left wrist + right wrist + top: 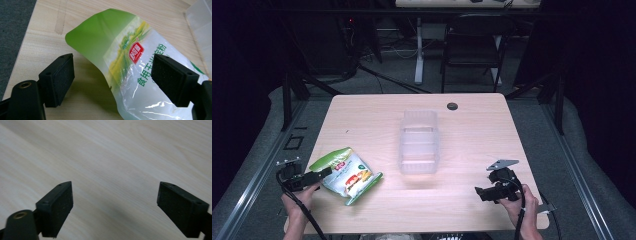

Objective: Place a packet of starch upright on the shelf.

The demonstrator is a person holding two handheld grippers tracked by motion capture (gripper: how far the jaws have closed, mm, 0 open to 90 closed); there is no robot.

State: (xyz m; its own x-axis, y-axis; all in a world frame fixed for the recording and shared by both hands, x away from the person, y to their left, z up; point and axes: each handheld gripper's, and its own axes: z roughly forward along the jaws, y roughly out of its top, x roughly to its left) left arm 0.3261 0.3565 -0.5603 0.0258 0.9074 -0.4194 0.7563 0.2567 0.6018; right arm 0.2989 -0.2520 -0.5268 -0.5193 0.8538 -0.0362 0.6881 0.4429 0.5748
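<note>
My left claw (112, 82) sits spread around the green pouch (130, 65), pads not pinching yet. Next: squeeze & lift twd the clear bin (418, 142). Right claw (115, 210) spread, idle over table (112, 157)

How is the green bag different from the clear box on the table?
The green bag is colourful and printed; the clear box is plain and see-through. The green bag is soft and curls up at one edge; the clear box keeps stiff, straight walls. The bag lies between the left gripper's jaws; the box sits alone. Both rest on the table.
</note>
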